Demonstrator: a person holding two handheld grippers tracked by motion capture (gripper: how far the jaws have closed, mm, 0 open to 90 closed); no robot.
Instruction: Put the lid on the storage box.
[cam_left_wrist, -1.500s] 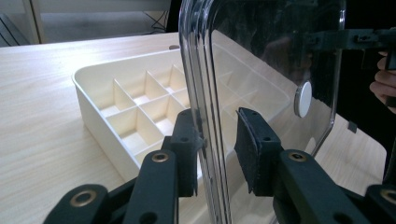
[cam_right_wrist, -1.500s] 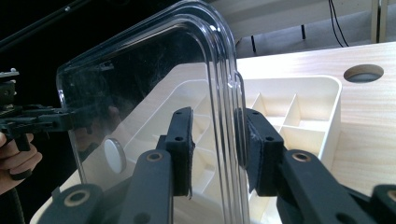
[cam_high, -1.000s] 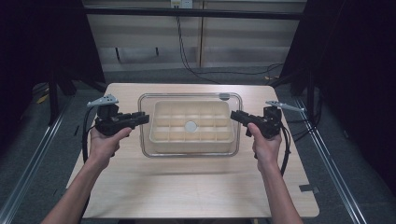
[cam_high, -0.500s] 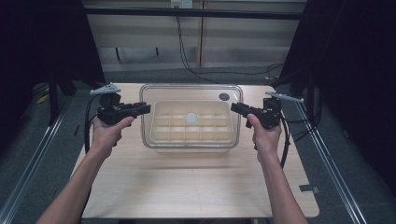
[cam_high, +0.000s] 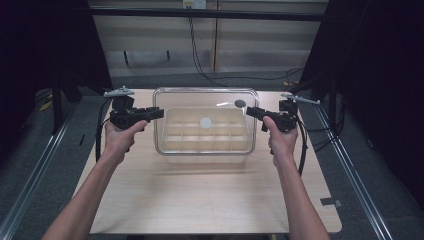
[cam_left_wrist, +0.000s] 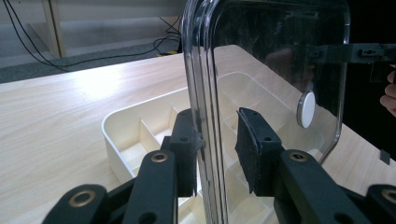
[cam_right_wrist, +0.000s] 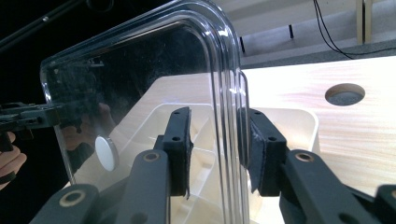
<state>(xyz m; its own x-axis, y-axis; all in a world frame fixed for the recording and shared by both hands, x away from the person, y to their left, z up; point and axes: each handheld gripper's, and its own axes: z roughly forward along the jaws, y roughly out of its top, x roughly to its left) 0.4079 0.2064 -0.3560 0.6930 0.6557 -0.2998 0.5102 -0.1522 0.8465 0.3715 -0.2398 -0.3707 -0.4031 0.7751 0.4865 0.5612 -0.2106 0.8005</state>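
Pale wood-grain tabletop (cam_high: 210, 200), rounded corners, one round hole (cam_right_wrist: 344, 94) near its far edge; surroundings beyond are dark and hard to read. Landmark: cream plastic tray (cam_high: 205, 132), rectangular, divided into small square compartments, matte walls. Clear lid (cam_high: 206, 120), rigid glossy plastic with rounded corners and a ridged double rim, is held raised just above the tray and lifted off it, with a white round disc (cam_high: 206, 122) at its centre. Tray reads through the lid, slightly hazed by glare and smudges.

Left tool (cam_high: 149, 114) clenched on the lid's left edge; in the left gripper view the textured black pads (cam_left_wrist: 250, 144) bracket the rim, lower rim cut off by the frame. Right tool (cam_high: 254, 113) grips the lid's right edge likewise; pads (cam_right_wrist: 180, 144) are on either side of the rim. Exact pad contact on the outer faces is hard to judge through reflections.
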